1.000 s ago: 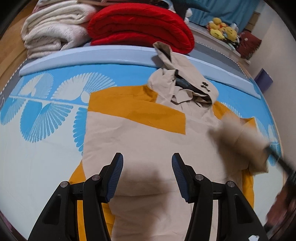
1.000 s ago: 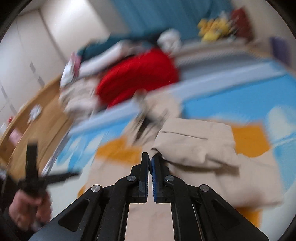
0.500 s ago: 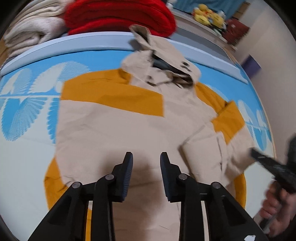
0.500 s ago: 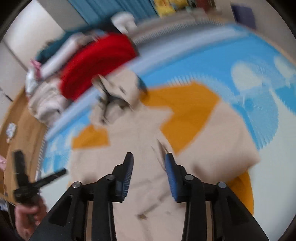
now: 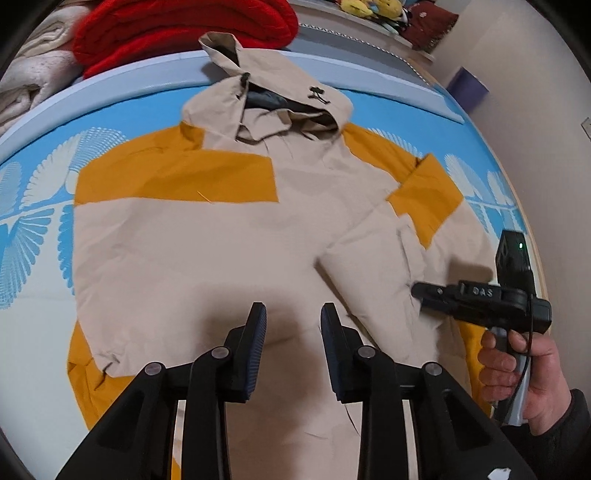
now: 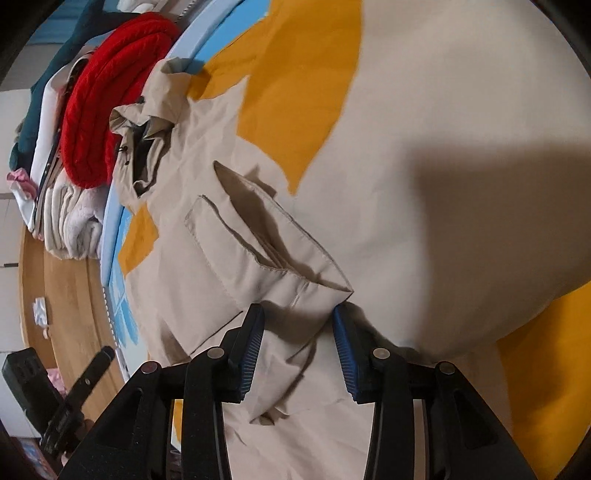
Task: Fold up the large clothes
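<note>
A beige and orange hooded jacket (image 5: 203, 251) lies spread flat on a blue and white patterned mat (image 5: 37, 221), its hood (image 5: 280, 85) at the far end. One sleeve (image 5: 369, 266) lies folded inward over the jacket's body. My left gripper (image 5: 293, 308) hovers over the lower body of the jacket, open, with nothing between its fingers. My right gripper (image 6: 297, 309) is low over the jacket (image 6: 424, 110). Its jaws are closing, with the sleeve's cuff (image 6: 295, 284) bunched between them. From the left wrist view the right gripper (image 5: 417, 291) shows in a person's hand (image 5: 517, 373).
Folded red blankets (image 5: 177, 29) and cream blankets (image 5: 33, 74) are stacked past the mat's far edge, right behind the hood. Yellow plush toys (image 5: 365, 7) and a purple box (image 5: 467, 88) sit farther back. Wooden floor (image 6: 62, 288) borders the mat beside the left gripper (image 6: 105, 350).
The right gripper let go of the sleeve, which dropped folded across the jacket, then rolled and came down around the cuff. The left gripper's jaws narrowed and it shifted over the jacket.
</note>
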A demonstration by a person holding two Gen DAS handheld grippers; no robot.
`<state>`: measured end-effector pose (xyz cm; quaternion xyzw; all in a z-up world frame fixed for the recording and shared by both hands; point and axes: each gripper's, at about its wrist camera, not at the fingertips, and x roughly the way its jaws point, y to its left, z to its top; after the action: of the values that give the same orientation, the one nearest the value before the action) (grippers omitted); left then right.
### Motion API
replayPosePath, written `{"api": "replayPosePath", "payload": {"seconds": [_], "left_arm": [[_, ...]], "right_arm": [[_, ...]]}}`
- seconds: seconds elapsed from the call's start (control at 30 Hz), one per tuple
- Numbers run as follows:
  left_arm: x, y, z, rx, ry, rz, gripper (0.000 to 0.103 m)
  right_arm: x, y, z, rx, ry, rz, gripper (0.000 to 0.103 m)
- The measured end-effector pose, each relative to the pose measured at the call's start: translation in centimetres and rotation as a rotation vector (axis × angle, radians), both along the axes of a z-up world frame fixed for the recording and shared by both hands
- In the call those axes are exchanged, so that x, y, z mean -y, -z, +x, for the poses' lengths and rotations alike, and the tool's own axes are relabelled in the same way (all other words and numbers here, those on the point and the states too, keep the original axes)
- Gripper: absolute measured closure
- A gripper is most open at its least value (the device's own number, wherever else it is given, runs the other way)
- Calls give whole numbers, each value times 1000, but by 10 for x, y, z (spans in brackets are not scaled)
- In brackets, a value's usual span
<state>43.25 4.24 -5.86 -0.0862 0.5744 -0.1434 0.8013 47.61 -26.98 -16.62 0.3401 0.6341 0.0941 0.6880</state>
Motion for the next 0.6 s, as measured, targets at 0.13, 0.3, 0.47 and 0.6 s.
{"api": "replayPosePath", "payload": {"seconds": [0.13,0.3,0.47,0.6], "left_arm": [[9,-1,-5,2,36,-45,76],[37,-5,-16,-1,133,-153,61],[40,-9,-14,35,76,-160,59],[26,-6,-5,34,-21,-146,64]], "right_arm": [[-29,-25,5,117,-27,48,92],[-88,-87,6,340,-171,201,93],[-125,-115,3,396,-275,303,93],[-137,-120,0,396,-323,337,92]]}}
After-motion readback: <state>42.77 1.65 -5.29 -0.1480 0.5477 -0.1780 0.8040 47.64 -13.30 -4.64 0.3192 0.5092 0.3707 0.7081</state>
